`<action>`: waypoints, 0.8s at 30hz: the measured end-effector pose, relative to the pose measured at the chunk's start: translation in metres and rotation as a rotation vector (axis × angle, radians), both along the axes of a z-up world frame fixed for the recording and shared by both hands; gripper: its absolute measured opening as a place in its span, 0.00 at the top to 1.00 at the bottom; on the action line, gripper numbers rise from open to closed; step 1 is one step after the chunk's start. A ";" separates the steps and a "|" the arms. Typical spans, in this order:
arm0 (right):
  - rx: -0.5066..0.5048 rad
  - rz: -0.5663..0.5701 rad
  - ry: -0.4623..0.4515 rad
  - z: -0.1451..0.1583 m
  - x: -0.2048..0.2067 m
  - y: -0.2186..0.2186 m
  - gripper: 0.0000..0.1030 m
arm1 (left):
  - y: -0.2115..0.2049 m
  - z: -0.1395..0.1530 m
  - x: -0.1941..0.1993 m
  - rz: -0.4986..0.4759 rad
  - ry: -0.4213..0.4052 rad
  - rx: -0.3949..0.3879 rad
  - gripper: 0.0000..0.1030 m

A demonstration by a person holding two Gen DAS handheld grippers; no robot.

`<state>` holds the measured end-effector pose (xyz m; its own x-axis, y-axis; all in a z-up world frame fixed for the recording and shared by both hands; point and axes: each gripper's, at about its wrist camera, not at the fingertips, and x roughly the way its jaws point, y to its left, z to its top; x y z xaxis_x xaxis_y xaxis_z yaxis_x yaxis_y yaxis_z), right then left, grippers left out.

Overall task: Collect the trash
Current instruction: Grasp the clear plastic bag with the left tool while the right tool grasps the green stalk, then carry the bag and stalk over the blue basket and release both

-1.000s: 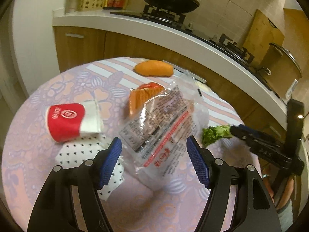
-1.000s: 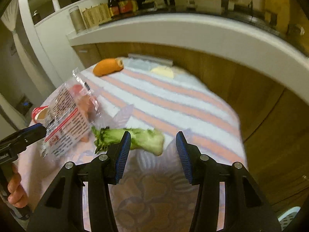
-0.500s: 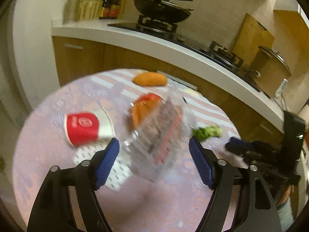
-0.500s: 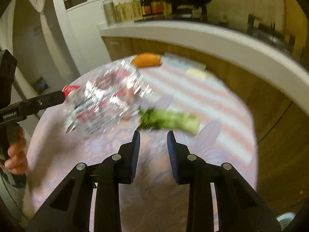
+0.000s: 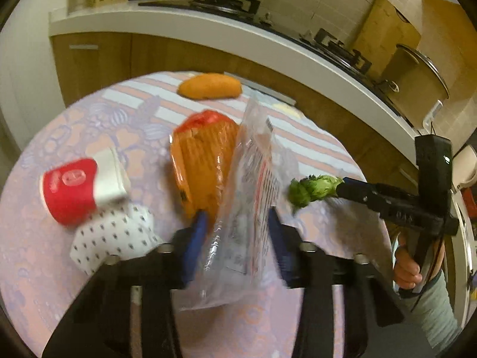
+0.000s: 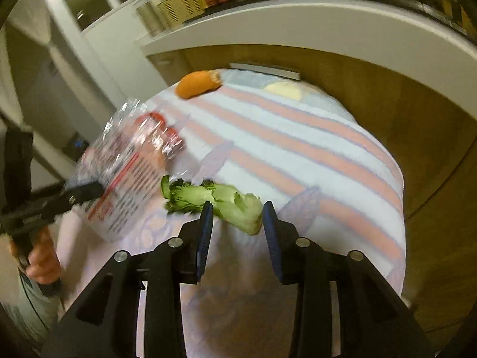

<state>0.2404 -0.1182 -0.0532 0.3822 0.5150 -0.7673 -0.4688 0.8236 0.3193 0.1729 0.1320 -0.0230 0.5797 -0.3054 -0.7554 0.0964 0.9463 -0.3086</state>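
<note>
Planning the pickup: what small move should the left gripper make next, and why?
Probably finish closing. The left gripper has its jaws closing around the clear plastic bag, which stands between them on the table, though blur hides whether the pads press it yet.

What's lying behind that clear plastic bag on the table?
Behind the clear plastic bag lies an orange ridged wrapper, red at its far end. Its right side is covered by the bag, so its full shape and any contents cannot be seen.
</note>
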 end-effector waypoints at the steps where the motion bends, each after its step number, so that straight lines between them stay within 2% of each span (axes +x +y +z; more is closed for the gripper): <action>1: 0.021 0.022 0.007 0.002 -0.007 0.001 0.68 | -0.001 -0.001 -0.003 -0.002 0.006 -0.010 0.79; 2: 0.037 0.037 0.012 0.003 -0.014 0.003 0.68 | -0.002 -0.003 -0.005 -0.004 0.011 -0.016 0.88; 5: 0.029 0.093 0.011 0.007 -0.035 0.010 0.69 | -0.005 -0.003 -0.011 0.004 0.007 -0.013 0.98; 7: -0.017 0.127 -0.047 0.015 -0.048 0.017 0.69 | -0.006 0.000 -0.016 0.010 -0.011 -0.011 1.00; 9: -0.062 0.107 -0.142 0.027 -0.056 0.019 0.67 | -0.008 0.004 -0.020 0.010 -0.025 -0.009 1.00; 10: -0.065 0.101 -0.154 0.029 -0.054 0.019 0.60 | -0.008 0.006 -0.022 0.009 -0.029 -0.009 1.00; 12: -0.079 0.099 -0.164 0.029 -0.051 0.020 0.55 | -0.010 0.009 -0.026 0.012 -0.043 -0.004 1.00; 16: -0.090 0.181 -0.133 0.014 -0.046 0.039 0.53 | -0.008 0.013 -0.034 0.031 -0.061 -0.011 1.00; 18: -0.097 0.218 -0.146 0.009 -0.054 0.046 0.48 | -0.004 0.013 -0.038 0.047 -0.062 -0.020 1.00; 21: -0.140 0.266 -0.173 0.004 -0.067 0.059 0.43 | 0.000 0.013 -0.042 0.055 -0.065 -0.041 1.00; 24: -0.205 0.265 -0.183 -0.005 -0.067 0.074 0.43 | 0.000 0.013 -0.044 0.061 -0.067 -0.051 1.00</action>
<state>0.1734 -0.0440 -0.0583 0.3967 0.4575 -0.7958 -0.7079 0.7044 0.0520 0.1294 0.1318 -0.0095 0.6467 -0.3049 -0.6991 0.0611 0.9344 -0.3510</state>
